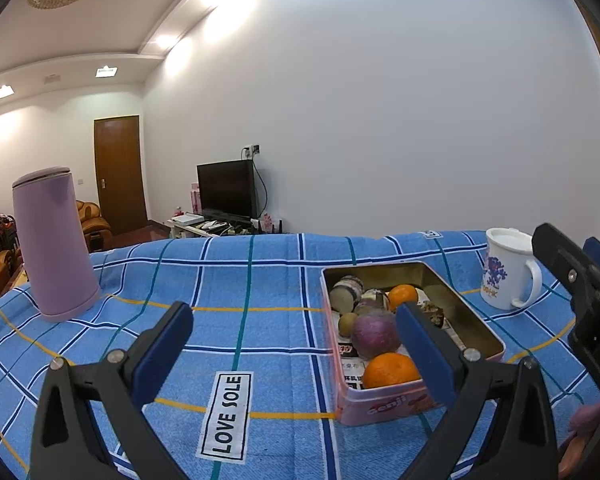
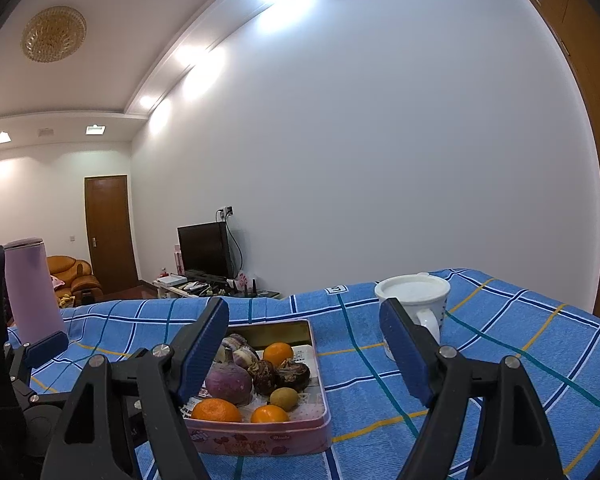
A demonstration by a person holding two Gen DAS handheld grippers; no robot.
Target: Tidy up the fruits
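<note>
Lying flat, tin (image 1: 476,320) runs lengthwise toward wall.

**Fruit sits in the open pink tin**

In front of me the pink tin (image 2: 260,442) lies open on the cloth, holding three oranges (image 2: 216,410), a purple turnip (image 2: 230,382), two dark brown water chestnuts (image 2: 292,374), a small greenish-brown kiwi (image 2: 284,397) and striped pieces at the back (image 2: 236,344).

Left claw (image 1: 296,330) gapes wide, empty, aimed slightly downward; right claw (image 2: 304,336), at its 3 o'clock, likewise spread and empty, level.
</note>
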